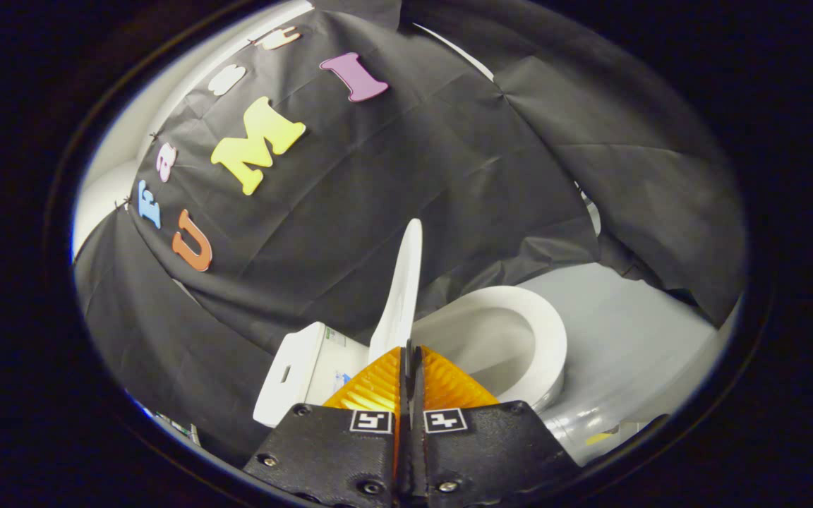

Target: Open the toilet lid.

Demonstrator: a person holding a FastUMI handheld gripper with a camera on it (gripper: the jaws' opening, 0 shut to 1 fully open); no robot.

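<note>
I am looking forward along the hand-held gripper (pixel 409 353), and I am finding its two orange fingers (pixel 368 388) pressed together, with only a thin dark seam showing between them and nothing visibly pinched there. Each black finger mount is carrying a small square marker (pixel 370 421) near its front edge. The toilet (pixel 533 353) is sitting just ahead of the fingertips, tilted in this view. Its lid (pixel 402 289) is standing raised, seen nearly edge-on as a narrow white blade rising directly beyond the fingertips; its lower end is disappearing behind the orange fingers, so I cannot tell whether the tips are touching it. To the right of the lid, the white seat (pixel 547 331) is lying down around the open bowl (pixel 480 349), whose pale interior is showing just past the right finger. To the left of the lid, the white tank (pixel 293 381) is showing with a slot-like recess on its near face, partly hidden behind the left finger mount. The pale grey floor (pixel 632 339) is spreading out beyond the toilet on the right side. Black cloth (pixel 392 176) is hanging behind and around the toilet, creased and draped, with one fold drooping close to the far rim of the seat. A strip of white wall (pixel 117 155) is showing past the cloth's left edge.
</note>
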